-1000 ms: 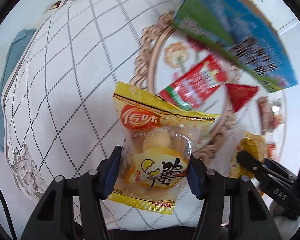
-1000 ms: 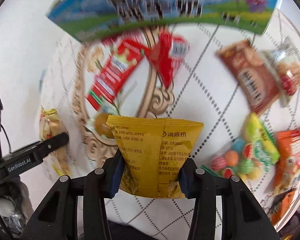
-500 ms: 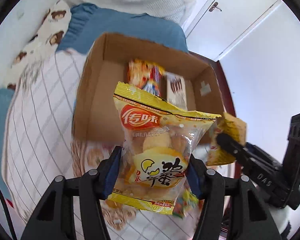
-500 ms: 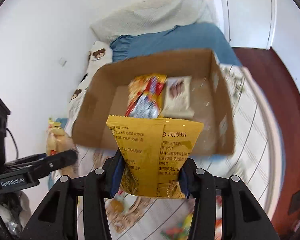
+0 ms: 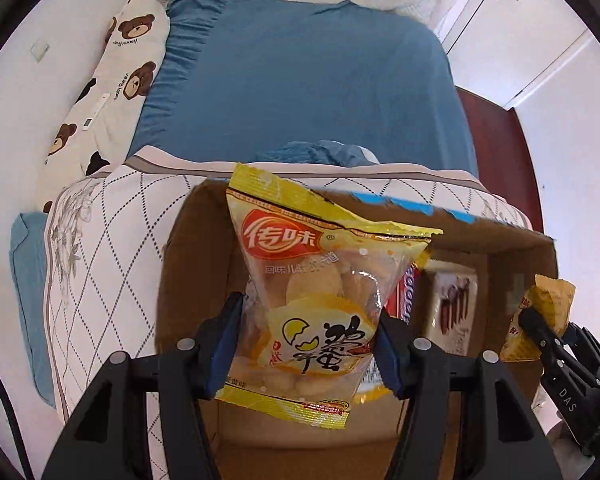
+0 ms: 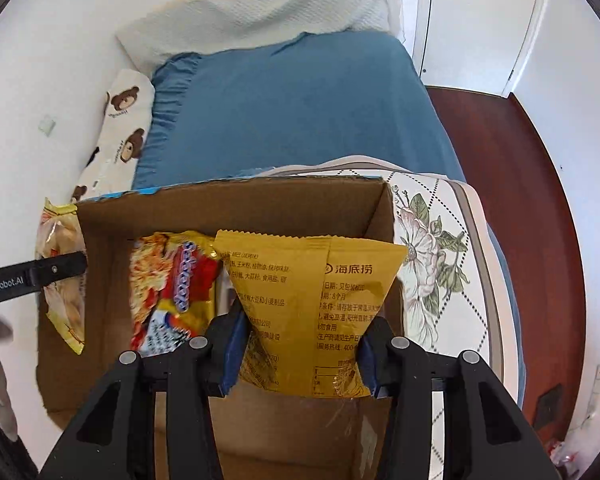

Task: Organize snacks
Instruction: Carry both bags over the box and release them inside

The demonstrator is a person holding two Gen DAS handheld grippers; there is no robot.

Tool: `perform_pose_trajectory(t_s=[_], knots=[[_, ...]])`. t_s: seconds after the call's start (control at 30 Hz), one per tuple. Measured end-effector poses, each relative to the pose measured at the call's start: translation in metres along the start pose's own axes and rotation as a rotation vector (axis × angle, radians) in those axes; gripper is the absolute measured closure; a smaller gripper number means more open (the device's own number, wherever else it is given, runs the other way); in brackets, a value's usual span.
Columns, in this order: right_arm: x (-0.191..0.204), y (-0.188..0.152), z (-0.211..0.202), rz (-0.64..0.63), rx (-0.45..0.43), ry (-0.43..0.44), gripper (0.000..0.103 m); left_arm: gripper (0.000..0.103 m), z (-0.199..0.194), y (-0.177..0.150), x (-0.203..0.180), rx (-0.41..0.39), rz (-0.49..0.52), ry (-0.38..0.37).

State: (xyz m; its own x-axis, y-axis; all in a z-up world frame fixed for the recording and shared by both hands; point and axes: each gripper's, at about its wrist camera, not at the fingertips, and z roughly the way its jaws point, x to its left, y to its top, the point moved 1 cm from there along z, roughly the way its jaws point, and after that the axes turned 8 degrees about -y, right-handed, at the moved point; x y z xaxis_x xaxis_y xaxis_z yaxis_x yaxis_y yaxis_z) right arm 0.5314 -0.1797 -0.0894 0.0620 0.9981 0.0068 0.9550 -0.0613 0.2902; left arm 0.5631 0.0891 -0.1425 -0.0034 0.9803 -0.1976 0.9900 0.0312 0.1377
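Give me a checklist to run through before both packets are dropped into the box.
1. Left gripper clamped on egg-cracker packet: ok.
2. Right gripper clamped on mustard-yellow packet: ok.
3. Both packets above the open cardboard box: ok.
4. Bare box floor beneath each packet: cannot tell.
5. Snacks already inside, red-and-yellow bag and white packet, clear of the drop: cannot tell.

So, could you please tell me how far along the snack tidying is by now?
Partly done. A red and yellow packet and a white packet already lie in the cardboard box. Over it, the left hand-held gripper holds an egg cracker bag and the right hand-held gripper a yellow pouch; both still need dropping in.
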Motion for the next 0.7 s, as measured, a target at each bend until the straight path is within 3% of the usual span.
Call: perform_pose_trajectory(t_s=[0.1, 0.17, 0.27, 0.4, 0.53, 0.6, 0.7], knots=[[0.003, 0.01, 0.024, -0.011, 0.07, -0.024, 0.04, 0.039, 0.016, 0.006, 0.001, 0.024, -0.008, -0.024], [0.005, 0.013, 0.031, -0.003, 0.07, -0.006, 0.019, 0.014, 0.022, 0.008, -0.001, 0.018, 0.008, -0.002], [0.011, 0.014, 0.039, -0.028, 0.064, -0.011, 0.01, 0.013, 0.028, 0.007, -0.003, -0.009, 0.03, -0.014], [0.021, 0.009, 0.047, -0.071, 0.069, -0.035, 0.009, 0.013, 0.024, 0.001, -0.001, -0.068, 0.029, -0.014], [0.022, -0.003, 0.047, -0.064, 0.068, -0.045, 0.009, 0.013, 0.019, -0.009, -0.002, -0.096, 0.045, -0.064], [0.019, -0.009, 0.045, -0.04, 0.065, -0.038, 0.009, 0.001, 0.016, -0.017, -0.005, -0.104, 0.079, -0.036], [0.019, -0.022, 0.037, -0.042, 0.048, -0.052, 0.009, 0.0, 0.01, -0.032, -0.006, -0.12, 0.086, -0.037]])
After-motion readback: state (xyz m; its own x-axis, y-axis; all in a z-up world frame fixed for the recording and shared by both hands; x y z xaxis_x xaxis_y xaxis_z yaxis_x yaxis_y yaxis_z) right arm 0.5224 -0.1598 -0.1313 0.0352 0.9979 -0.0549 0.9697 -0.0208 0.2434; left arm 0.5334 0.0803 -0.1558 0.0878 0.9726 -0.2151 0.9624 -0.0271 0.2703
